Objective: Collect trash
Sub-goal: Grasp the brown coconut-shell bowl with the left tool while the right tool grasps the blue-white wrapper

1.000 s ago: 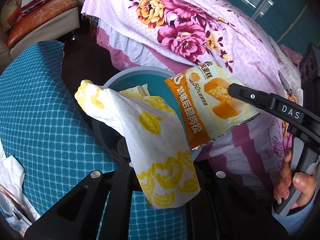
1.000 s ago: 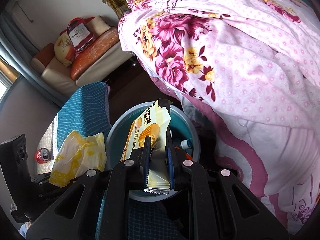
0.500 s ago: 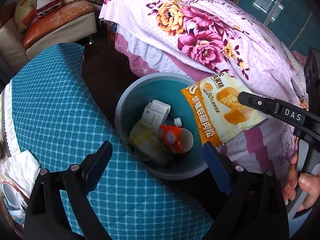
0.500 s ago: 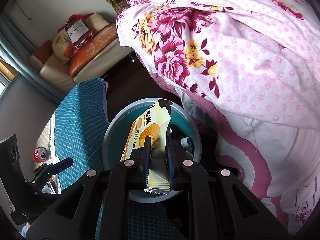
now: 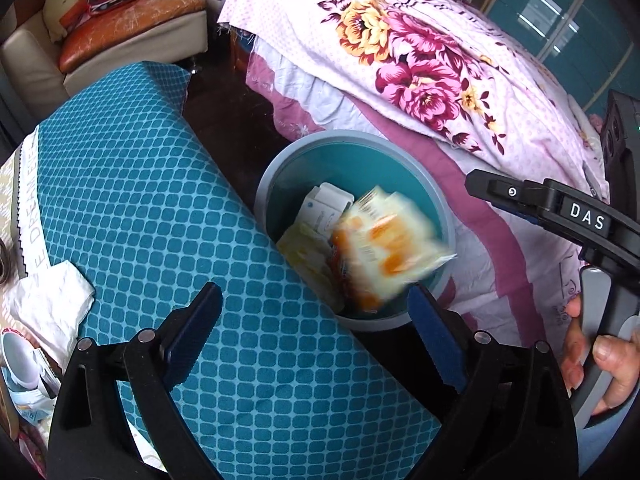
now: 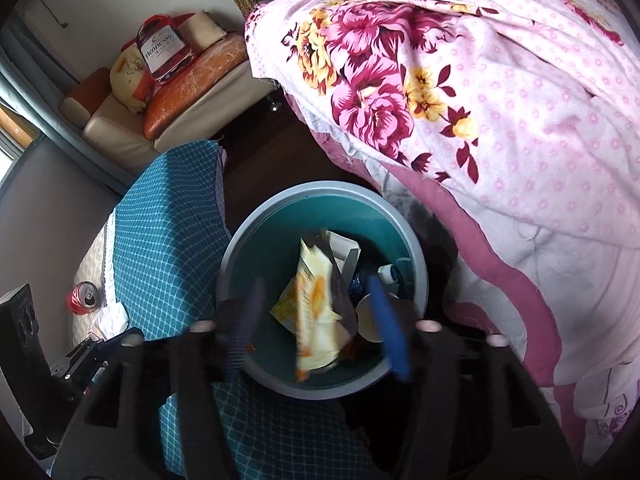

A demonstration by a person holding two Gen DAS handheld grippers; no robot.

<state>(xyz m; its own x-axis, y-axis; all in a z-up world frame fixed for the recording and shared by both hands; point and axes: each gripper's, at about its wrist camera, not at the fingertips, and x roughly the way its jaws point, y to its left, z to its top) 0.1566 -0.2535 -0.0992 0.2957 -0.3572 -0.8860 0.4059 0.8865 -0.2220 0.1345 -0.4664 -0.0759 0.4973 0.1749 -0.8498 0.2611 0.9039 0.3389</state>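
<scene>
Motion blur is smearing the orange snack wrapper (image 6: 316, 312) as it is dropping free between the right gripper (image 6: 316, 320)'s fingers (image 6: 386, 320), which have just been opening and are touching nothing. Below those fingers the teal bin (image 6: 240, 248) is standing, already holding a white box (image 6: 340, 246), a bottle cap (image 6: 387, 273) and a yellow-printed paper (image 5: 304, 252). In the left wrist view the left gripper (image 5: 316, 316) is hanging with its fingers (image 5: 192, 332) spread wide and empty, one over the blue-checked desk (image 5: 140, 208), the other at the bin's near rim. A crumpled tissue (image 5: 48, 304) is lying on the desk, left of those fingers.
</scene>
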